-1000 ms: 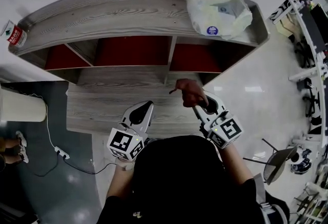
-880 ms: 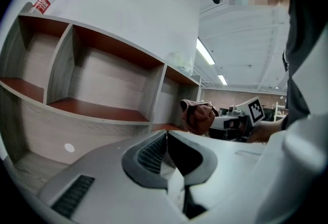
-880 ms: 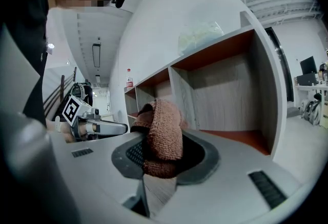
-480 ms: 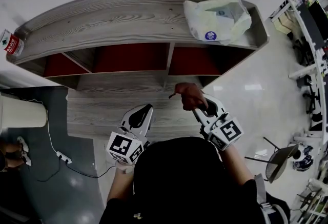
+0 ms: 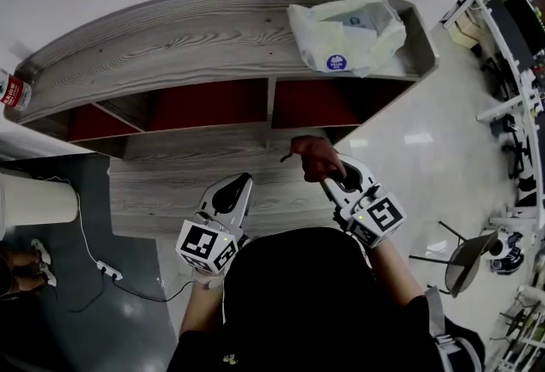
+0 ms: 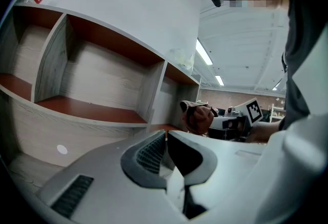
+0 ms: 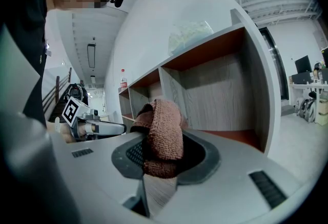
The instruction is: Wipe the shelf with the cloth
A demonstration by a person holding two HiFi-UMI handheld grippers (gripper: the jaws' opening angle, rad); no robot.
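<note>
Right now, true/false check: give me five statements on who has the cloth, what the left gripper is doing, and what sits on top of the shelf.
1. The right gripper is clamped on a brown cloth. True.
2. The left gripper holds a second cloth. False: its jaws are together with nothing between them.
3. A plastic bag lies on the shelf top, toward its right end. True.
4. The cloth lies spread on the top board. False: it is bunched in the right gripper, in front of the compartments.
5. A bottle stands right beside the bag. False: it is at the far left end.
</note>
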